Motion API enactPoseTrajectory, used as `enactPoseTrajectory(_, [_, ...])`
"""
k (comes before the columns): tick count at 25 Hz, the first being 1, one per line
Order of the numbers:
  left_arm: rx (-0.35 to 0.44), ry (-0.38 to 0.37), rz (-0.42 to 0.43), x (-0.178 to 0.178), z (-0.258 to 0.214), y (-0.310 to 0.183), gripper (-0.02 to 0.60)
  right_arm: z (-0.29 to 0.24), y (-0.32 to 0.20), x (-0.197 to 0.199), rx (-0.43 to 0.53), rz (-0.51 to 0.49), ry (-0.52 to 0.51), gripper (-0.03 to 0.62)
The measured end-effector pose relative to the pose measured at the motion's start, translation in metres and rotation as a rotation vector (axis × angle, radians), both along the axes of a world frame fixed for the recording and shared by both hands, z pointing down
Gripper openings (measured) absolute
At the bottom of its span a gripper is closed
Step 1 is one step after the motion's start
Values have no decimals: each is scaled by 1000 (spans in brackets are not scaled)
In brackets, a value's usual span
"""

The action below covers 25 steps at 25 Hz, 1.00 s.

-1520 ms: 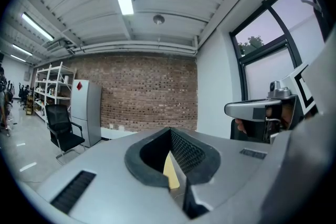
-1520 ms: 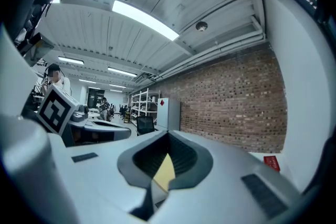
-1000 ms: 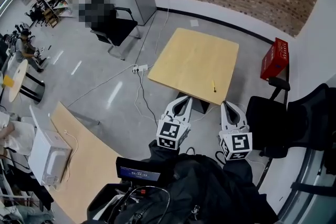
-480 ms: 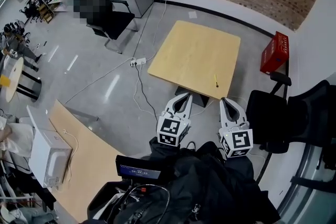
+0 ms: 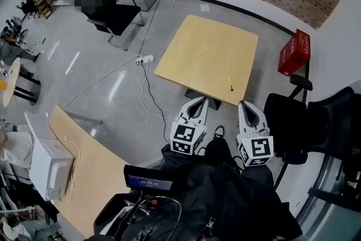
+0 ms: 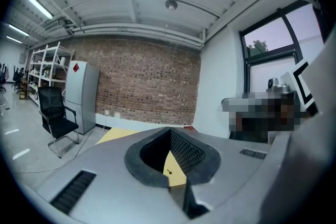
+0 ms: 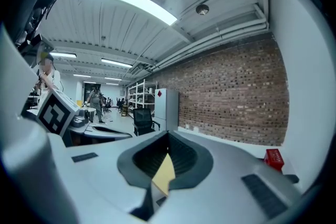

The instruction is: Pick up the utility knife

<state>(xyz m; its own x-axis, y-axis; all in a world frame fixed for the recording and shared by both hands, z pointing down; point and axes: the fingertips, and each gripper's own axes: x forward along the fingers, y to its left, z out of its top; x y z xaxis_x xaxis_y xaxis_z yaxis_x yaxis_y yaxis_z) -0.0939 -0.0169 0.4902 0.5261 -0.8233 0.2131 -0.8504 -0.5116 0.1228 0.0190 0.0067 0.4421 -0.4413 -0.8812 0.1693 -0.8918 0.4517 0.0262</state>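
The utility knife [image 5: 230, 85], small and yellow, lies near the front edge of the square wooden table [image 5: 197, 53]. In the left gripper view the utility knife [image 6: 168, 171] shows as a dark speck through the hollow behind the jaws. My left gripper [image 5: 201, 100] and right gripper [image 5: 243, 103] hang side by side just short of the table's near edge, both pointing towards it. The knife lies ahead, between their lines. The left gripper [image 6: 169, 129] and the right gripper [image 7: 168, 135] each have their tips together with nothing held.
A red crate [image 5: 294, 53] stands on the floor right of the table. A black chair [image 5: 287, 121] is close on my right and another black chair [image 5: 110, 14] at the upper left. A power strip with cables [image 5: 141, 59] lies on the floor. A long wooden board [image 5: 90, 166] is at the lower left.
Both grippers have come a little closer to the table's near edge and sunk slightly. Their jaws stay as they were.
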Motion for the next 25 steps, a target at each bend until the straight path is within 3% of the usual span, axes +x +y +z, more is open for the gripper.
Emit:
enactPoseTrajectory(9, [-1, -20, -50, -3, -2, -46, 0, 3, -50, 7, -7, -21, -22, 6])
enactPoseTrajectory(25, [-6, -92, -42, 51, 2, -151, 0, 27, -149, 62, -74, -43, -62, 5])
